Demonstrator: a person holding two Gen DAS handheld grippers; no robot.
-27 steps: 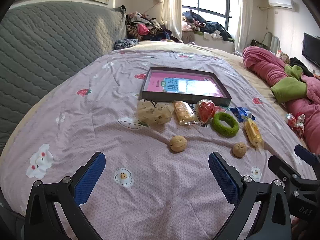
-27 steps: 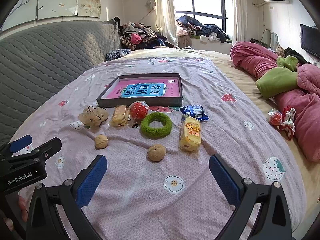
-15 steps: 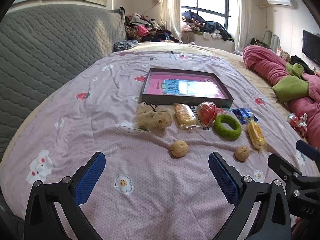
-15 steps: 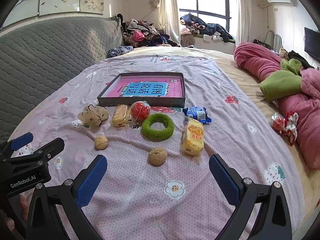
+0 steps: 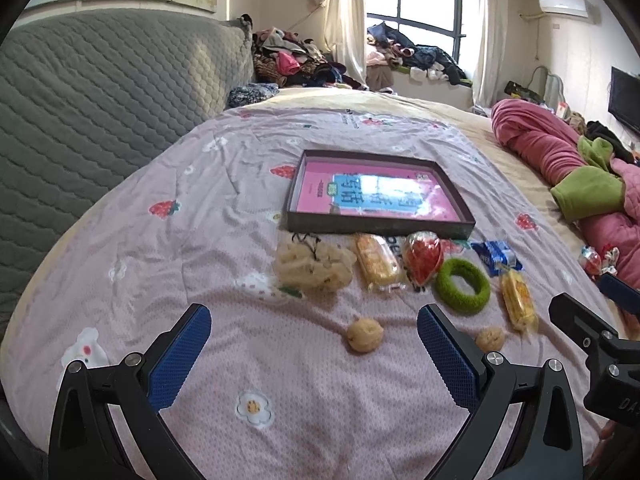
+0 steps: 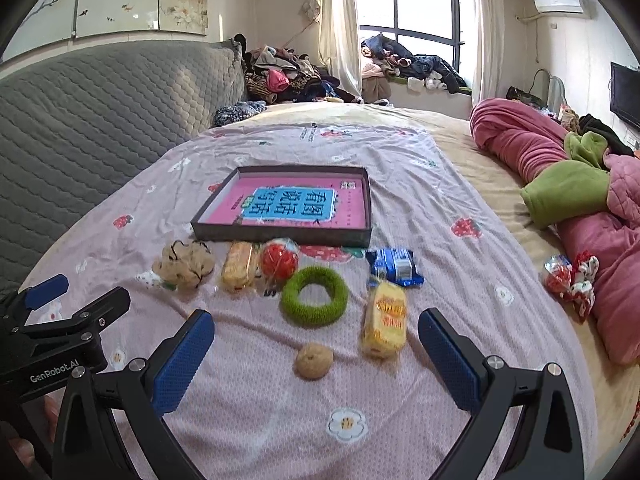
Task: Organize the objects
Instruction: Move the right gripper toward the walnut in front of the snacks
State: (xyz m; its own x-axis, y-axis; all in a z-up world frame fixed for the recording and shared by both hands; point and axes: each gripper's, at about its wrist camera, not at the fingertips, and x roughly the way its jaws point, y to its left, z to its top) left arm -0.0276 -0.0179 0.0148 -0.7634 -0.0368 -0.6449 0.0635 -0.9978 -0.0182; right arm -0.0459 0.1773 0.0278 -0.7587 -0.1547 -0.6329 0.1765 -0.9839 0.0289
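A dark shallow tray (image 5: 380, 230) (image 6: 280, 235) with a pink and blue book inside lies on the bedspread. In front of it lie a beige scrunchie (image 5: 314, 266) (image 6: 186, 266), a yellow snack pack (image 5: 376, 266) (image 6: 238, 266), a red wrapped ball (image 5: 422, 258) (image 6: 279, 262), a green ring (image 5: 463, 286) (image 6: 314, 296), a blue packet (image 5: 496, 254) (image 6: 394, 266), a second yellow pack (image 5: 518, 300) (image 6: 384, 320) and two walnuts (image 5: 365, 335) (image 5: 490, 338) (image 6: 314, 360). My left gripper (image 5: 314, 354) is open and empty, before the left walnut. My right gripper (image 6: 316, 356) is open and empty, around the right walnut's position.
A grey quilted headboard (image 5: 100, 100) stands at the left. Pink and green bedding (image 6: 580, 200) is heaped at the right, with a red wrapped sweet (image 6: 570, 278) beside it. Clothes are piled under the window (image 6: 400, 64).
Both grippers have moved forward toward the row of objects, which now look closer. Both stay open.
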